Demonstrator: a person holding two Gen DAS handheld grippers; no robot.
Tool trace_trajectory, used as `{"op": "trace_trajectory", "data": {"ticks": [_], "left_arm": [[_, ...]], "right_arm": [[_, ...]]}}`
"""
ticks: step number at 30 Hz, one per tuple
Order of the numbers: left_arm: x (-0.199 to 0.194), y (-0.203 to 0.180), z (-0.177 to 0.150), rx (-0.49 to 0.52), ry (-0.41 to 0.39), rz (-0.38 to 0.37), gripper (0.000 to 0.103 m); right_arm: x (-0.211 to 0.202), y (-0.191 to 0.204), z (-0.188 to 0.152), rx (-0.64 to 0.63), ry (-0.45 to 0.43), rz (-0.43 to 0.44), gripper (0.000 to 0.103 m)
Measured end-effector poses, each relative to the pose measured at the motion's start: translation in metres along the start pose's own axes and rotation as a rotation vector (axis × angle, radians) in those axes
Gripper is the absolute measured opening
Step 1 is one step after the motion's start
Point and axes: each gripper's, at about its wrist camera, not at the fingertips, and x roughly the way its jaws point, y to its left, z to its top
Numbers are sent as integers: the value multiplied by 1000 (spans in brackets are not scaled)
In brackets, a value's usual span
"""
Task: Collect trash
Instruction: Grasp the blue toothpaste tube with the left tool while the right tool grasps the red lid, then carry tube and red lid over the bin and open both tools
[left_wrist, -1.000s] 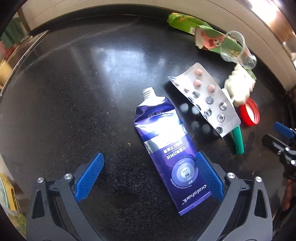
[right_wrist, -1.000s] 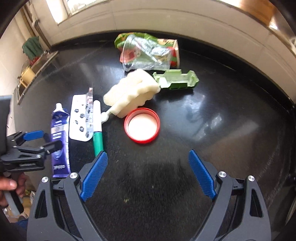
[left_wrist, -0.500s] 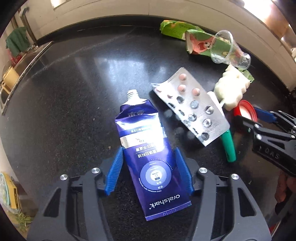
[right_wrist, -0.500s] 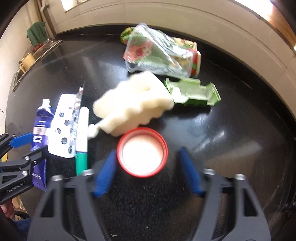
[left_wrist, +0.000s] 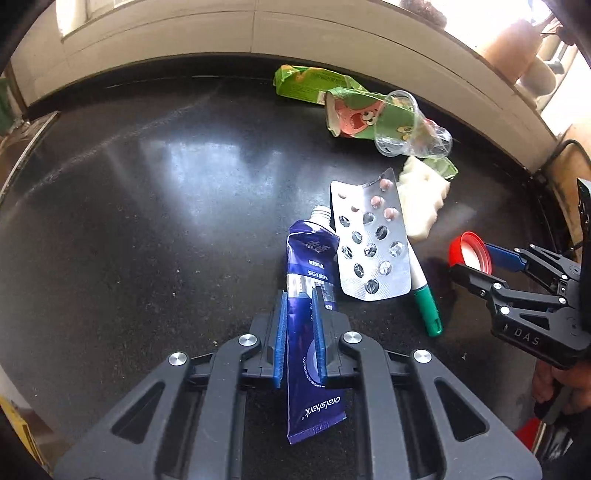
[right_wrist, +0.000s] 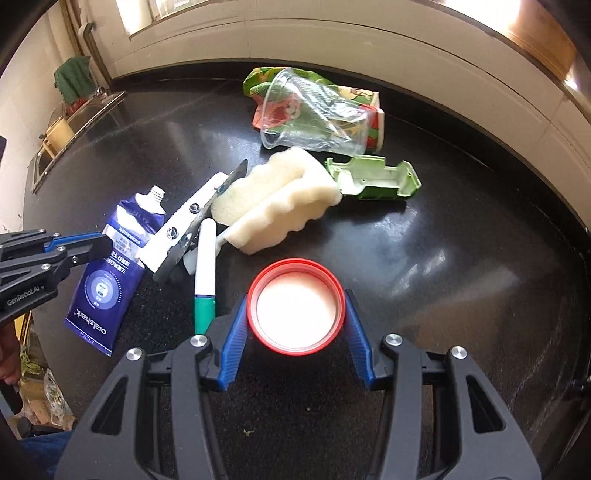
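Note:
On the black countertop (left_wrist: 147, 221) lies a blue toothpaste tube (left_wrist: 310, 251), also in the right wrist view (right_wrist: 122, 236). My left gripper (left_wrist: 299, 295) has its jaws closing, and both blue pads squeeze the tube's lower half into a narrow fold. My right gripper (right_wrist: 295, 299) is shut on a red lid (right_wrist: 297, 308), one pad on each side of the rim. In the left wrist view the right gripper (left_wrist: 469, 258) holds the lid (left_wrist: 467, 245) tilted, at the right. The left gripper (right_wrist: 105, 242) enters the right wrist view from the left edge.
A silver blister pack (left_wrist: 373, 243) leans over a green-capped pen (left_wrist: 424, 299) beside the tube. Behind them lie a pale sponge (right_wrist: 280, 199), a green plastic shell (right_wrist: 373, 177), a crushed clear cup (right_wrist: 314, 118) and green cartons (left_wrist: 354, 114). A sink (right_wrist: 74, 122) sits far left.
The left jaws went from wide apart to pinching the tube, and the gripper rose a little. The right jaws moved in and closed around the red lid.

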Motion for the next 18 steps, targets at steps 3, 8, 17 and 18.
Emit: {"op": "trace_trajectory", "data": {"ticks": [3, 8, 17, 18], "left_arm": [[-5, -6, -2, 19, -4, -26, 8], [-19, -14, 0, 38, 15, -43, 6], [-53, -9, -6, 60, -11, 16, 5], [-57, -8, -6, 63, -17, 20, 5]], "right_arm": [[-12, -7, -6, 42, -12, 7, 49], [-33, -4, -9, 81, -34, 36, 49], [-66, 15, -3, 59, -88, 37, 49], [-70, 19, -3, 52, -95, 36, 49]]}}
